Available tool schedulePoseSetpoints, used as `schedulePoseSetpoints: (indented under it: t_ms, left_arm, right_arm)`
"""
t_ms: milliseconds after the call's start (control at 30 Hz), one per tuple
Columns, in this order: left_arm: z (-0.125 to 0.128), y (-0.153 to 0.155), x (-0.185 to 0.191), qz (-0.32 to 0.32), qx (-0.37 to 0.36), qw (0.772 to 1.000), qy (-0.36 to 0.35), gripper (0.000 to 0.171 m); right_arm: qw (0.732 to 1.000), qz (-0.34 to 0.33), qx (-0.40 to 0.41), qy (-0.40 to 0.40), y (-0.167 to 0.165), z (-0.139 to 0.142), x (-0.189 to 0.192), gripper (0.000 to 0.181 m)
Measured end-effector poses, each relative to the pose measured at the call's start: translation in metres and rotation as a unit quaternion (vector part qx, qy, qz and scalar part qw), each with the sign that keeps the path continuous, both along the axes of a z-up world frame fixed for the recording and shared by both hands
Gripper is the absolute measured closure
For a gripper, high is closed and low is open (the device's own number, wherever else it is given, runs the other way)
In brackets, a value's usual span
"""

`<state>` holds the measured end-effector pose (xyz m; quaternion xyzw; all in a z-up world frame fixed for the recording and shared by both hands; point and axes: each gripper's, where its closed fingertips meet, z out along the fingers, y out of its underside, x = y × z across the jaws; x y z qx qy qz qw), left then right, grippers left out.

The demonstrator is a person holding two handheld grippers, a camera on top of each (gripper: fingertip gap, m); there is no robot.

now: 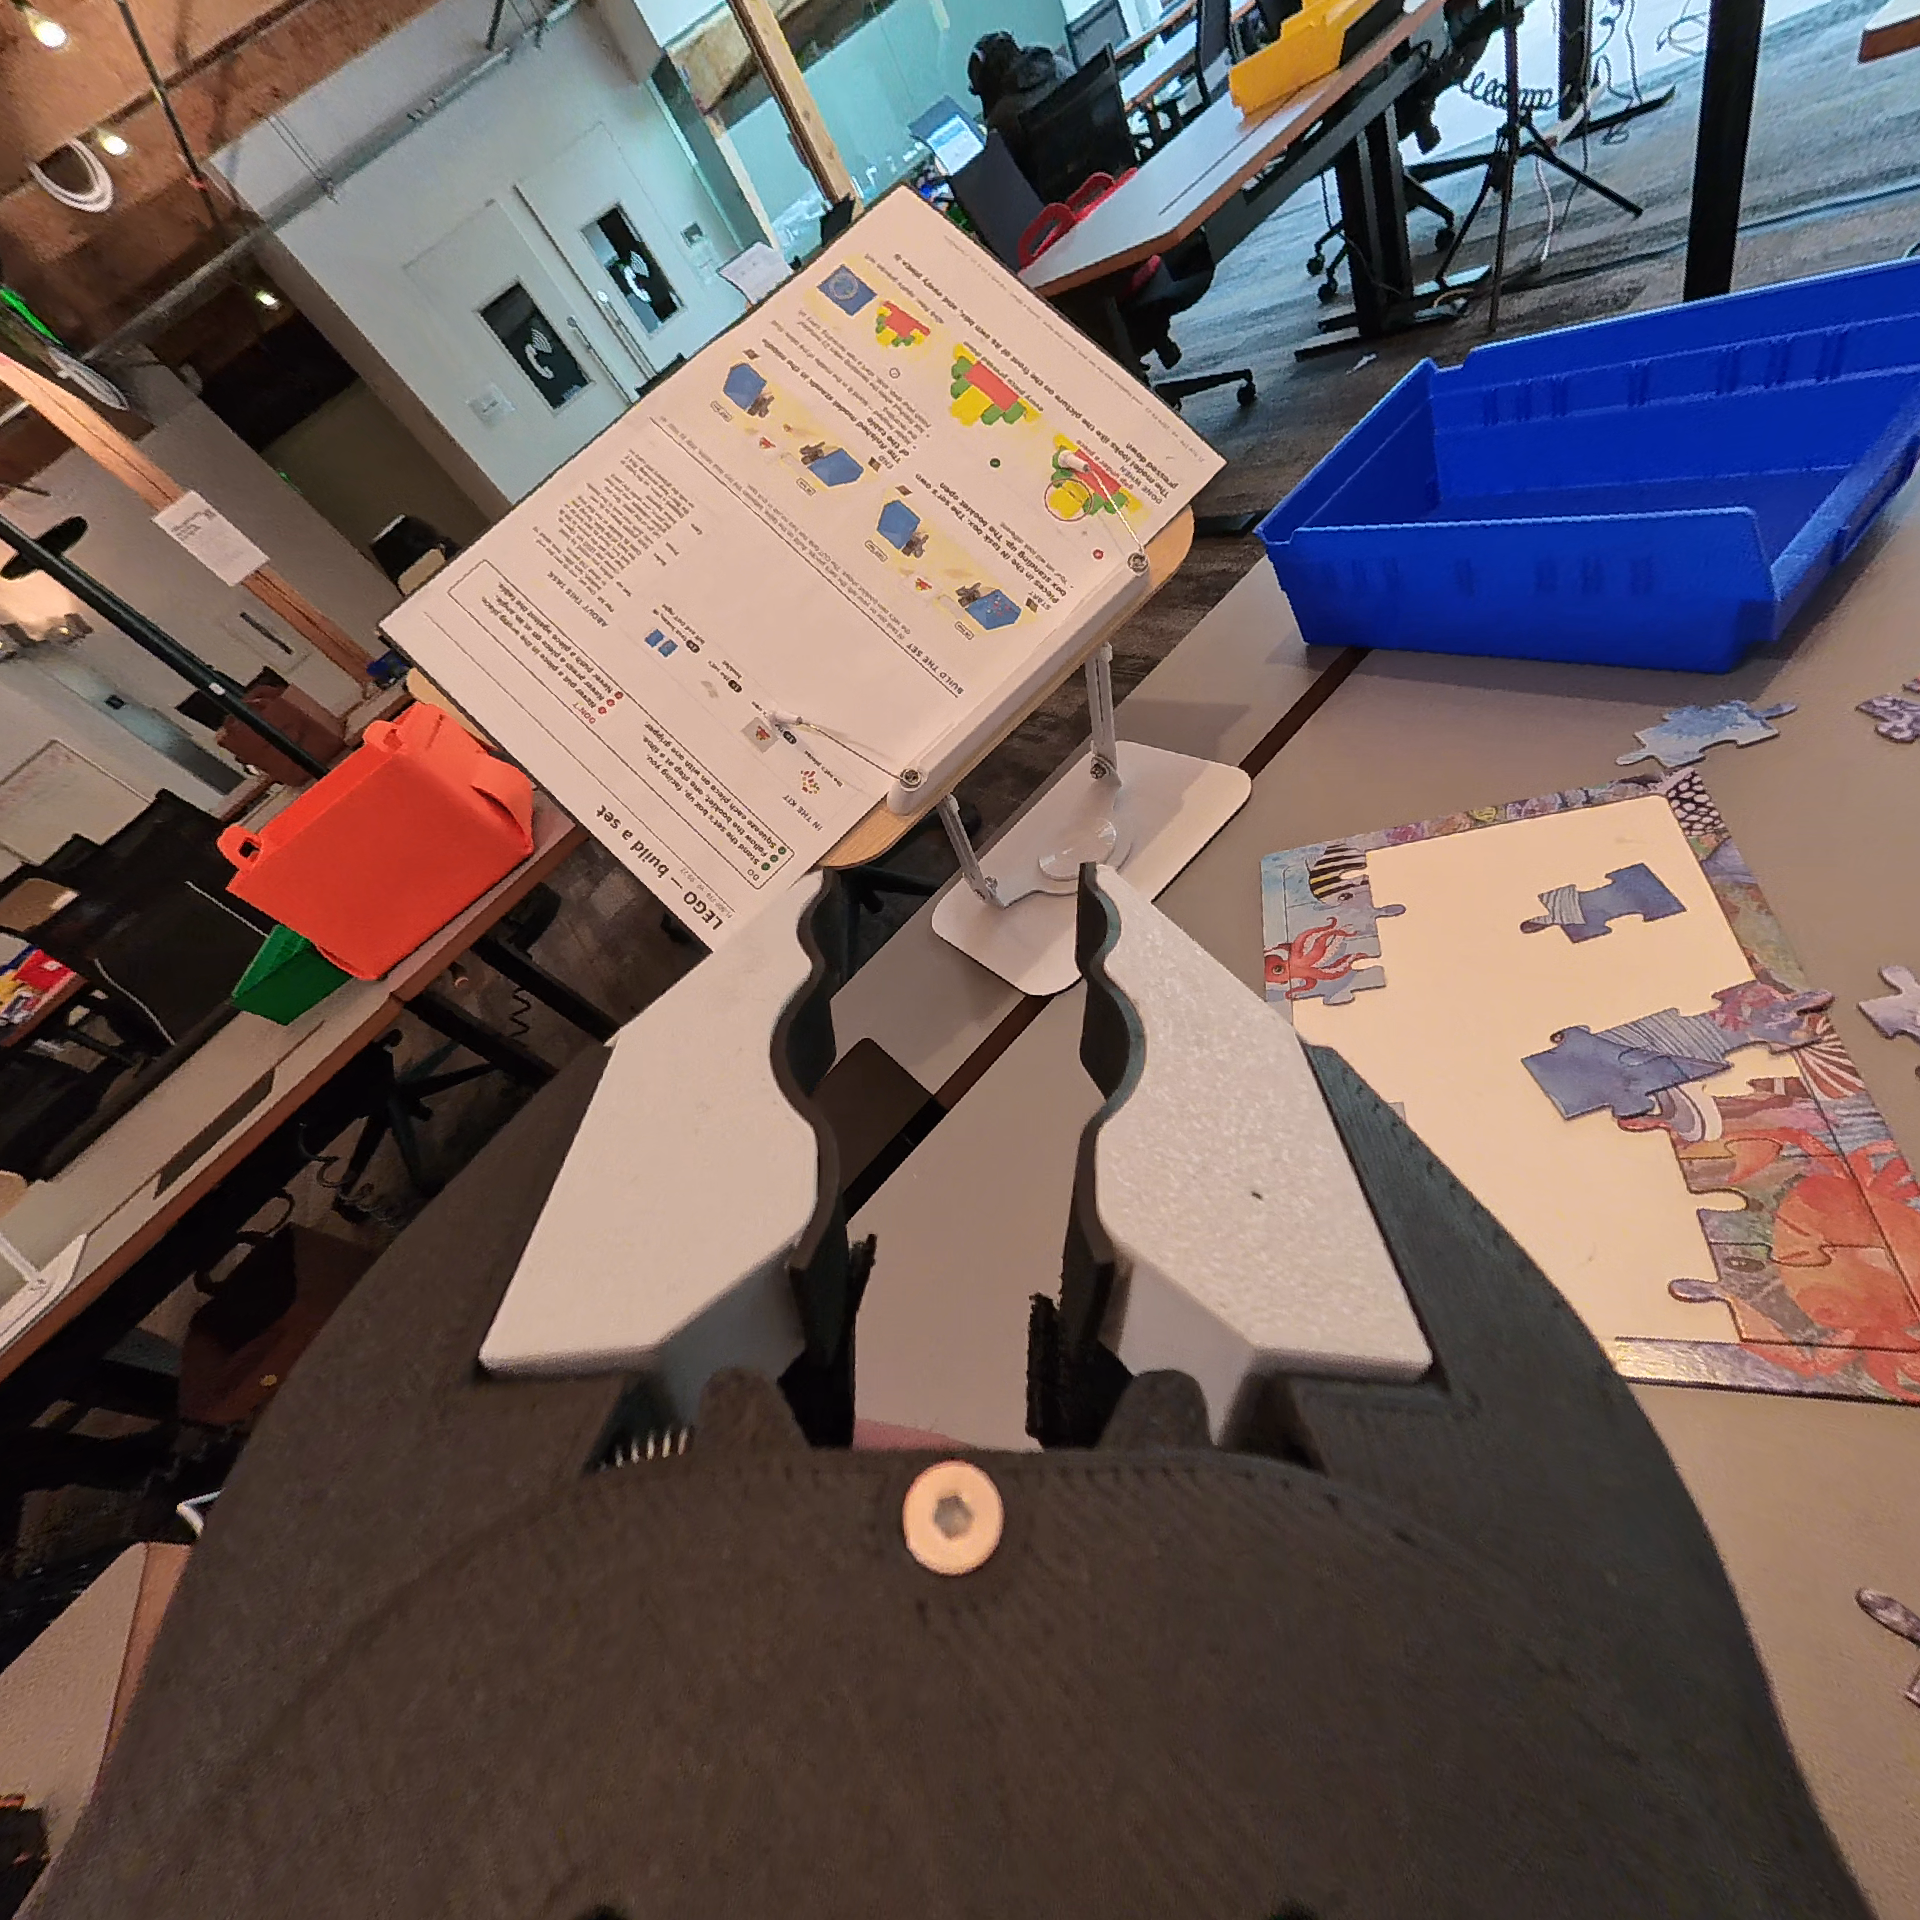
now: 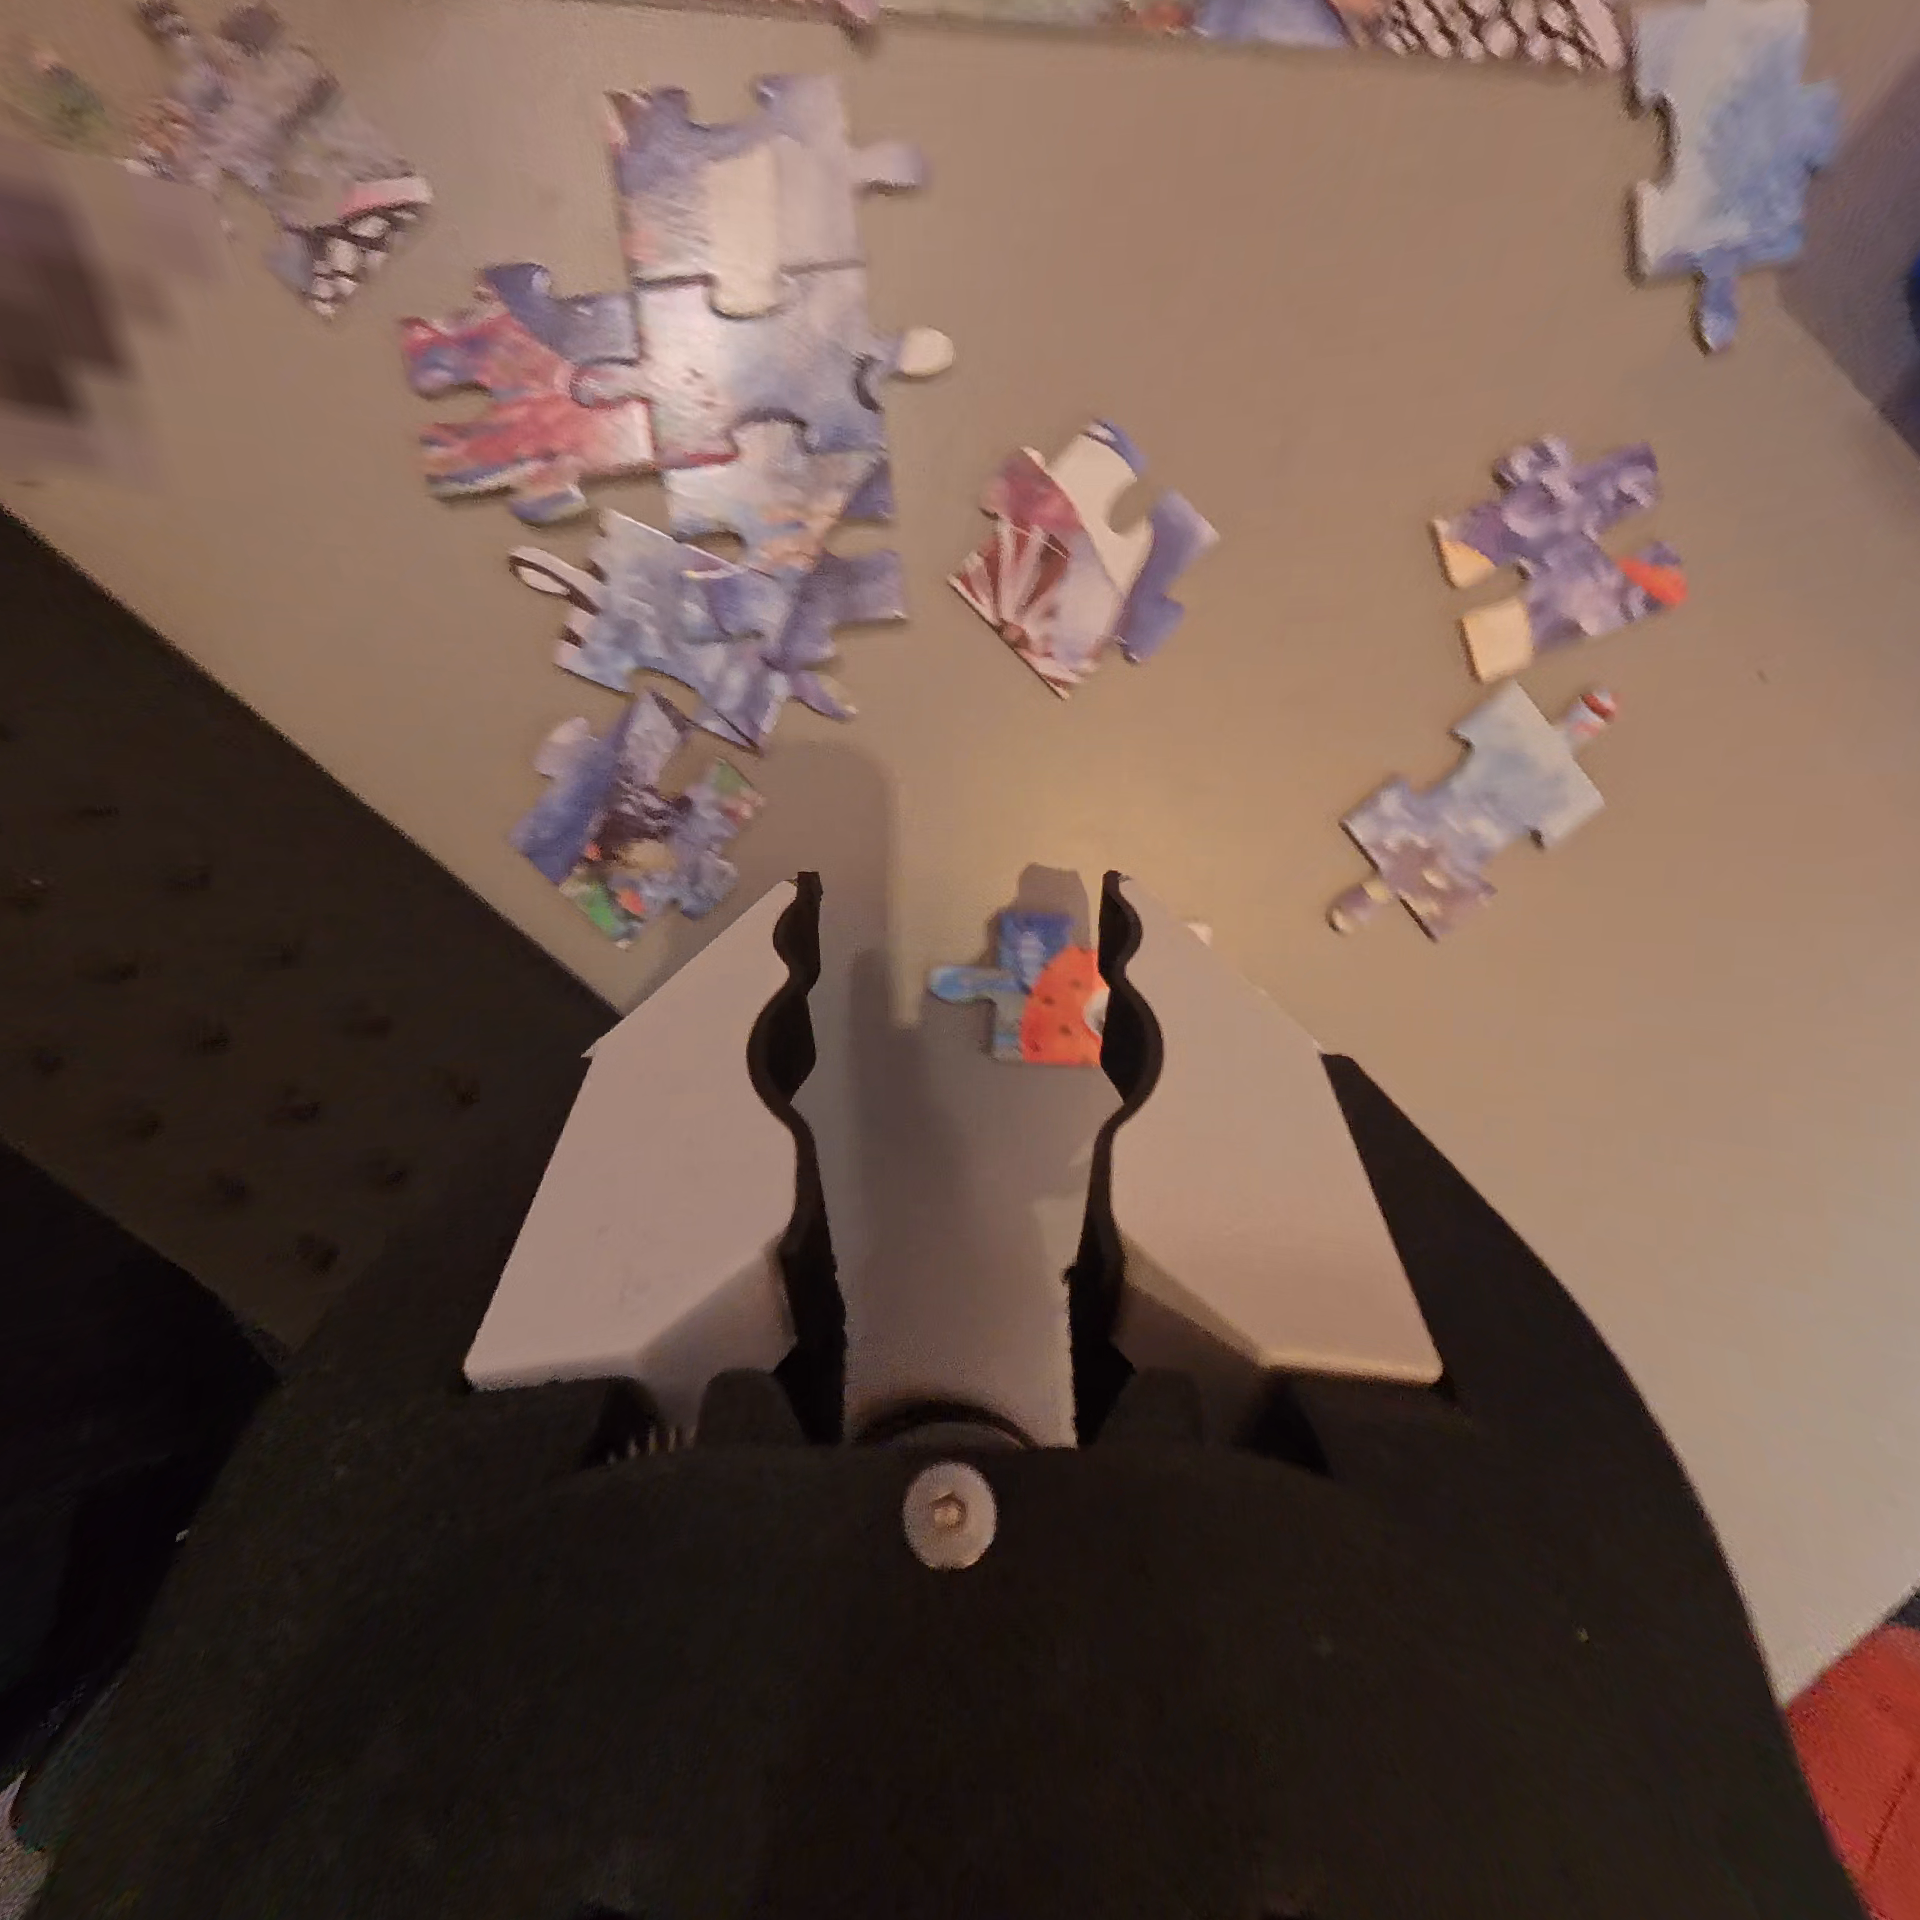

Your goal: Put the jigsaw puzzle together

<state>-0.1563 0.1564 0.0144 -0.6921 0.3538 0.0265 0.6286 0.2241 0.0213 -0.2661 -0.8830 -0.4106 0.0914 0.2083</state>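
The left gripper (image 1: 951, 883) hangs above the counter (image 1: 1299, 727) with its jaws apart and nothing between them, the puzzle board (image 1: 1538, 1091) to its right. The right gripper (image 2: 958, 883) is low over the loose puzzle pieces (image 2: 727, 416), jaws also apart and empty, and one small piece (image 2: 1023, 992) lies just beside its right finger.

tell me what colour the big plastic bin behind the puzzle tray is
Bright blue bin, clearest in the left wrist view.
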Motion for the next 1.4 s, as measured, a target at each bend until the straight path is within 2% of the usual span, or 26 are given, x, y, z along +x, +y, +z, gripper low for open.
schedulePoseSetpoints:
  t_ms: [167, 367, 433, 533, 600, 767, 933, 1033, 1300, 1400]
  left_arm:
    - [-0.003, 0.001, 0.002, 0.0, -0.003, 1.0, 0.007, 0.128]
    - [-0.002, 0.001, 0.0, 0.001, -0.003, 1.0, 0.005, 0.128]
    - [-0.003, 0.001, 0.0, 0.002, -0.004, 1.0, 0.006, 0.128]
    - [-0.003, 0.001, 0.002, 0.0, -0.005, 1.0, 0.007, 0.128]
    - [-0.004, 0.001, 0.002, 0.0, -0.005, 1.0, 0.009, 0.128]
    - [-0.005, 0.001, 0.005, 0.0, -0.006, 1.0, 0.012, 0.128]
    - [-0.006, 0.001, 0.008, -0.003, -0.009, 1.0, 0.018, 0.128]
    - [-0.008, 0.002, 0.009, -0.002, -0.011, 1.0, 0.02, 0.128]
    - [-0.012, 0.004, 0.014, -0.006, -0.016, 0.999, 0.027, 0.128]
    - [-0.013, 0.004, 0.016, -0.008, -0.017, 0.999, 0.03, 0.128]
  right_arm:
    - [0.999, 0.048, -0.011, 0.021, -0.007, -0.009, -0.047, 0.128]
    - [0.997, 0.062, -0.033, 0.027, -0.012, -0.023, -0.068, 0.124]
    - [0.998, 0.059, -0.026, 0.029, -0.012, -0.023, -0.068, 0.133]
    - [0.998, 0.045, -0.023, 0.03, -0.009, -0.023, -0.059, 0.156]
    - [0.998, 0.038, -0.026, 0.031, -0.01, -0.023, -0.05, 0.16]
    - [0.999, 0.021, -0.027, 0.014, -0.012, -0.023, -0.026, 0.161]
    - [0.999, -0.034, -0.018, -0.011, 0.0, -0.023, 0.006, 0.16]
    - [0.997, -0.065, -0.015, -0.029, 0.006, -0.022, 0.026, 0.139]
    - [0.992, -0.123, 0.033, -0.015, 0.027, 0.001, 0.06, 0.145]
    - [0.989, -0.146, 0.035, 0.01, 0.041, -0.001, 0.065, 0.147]
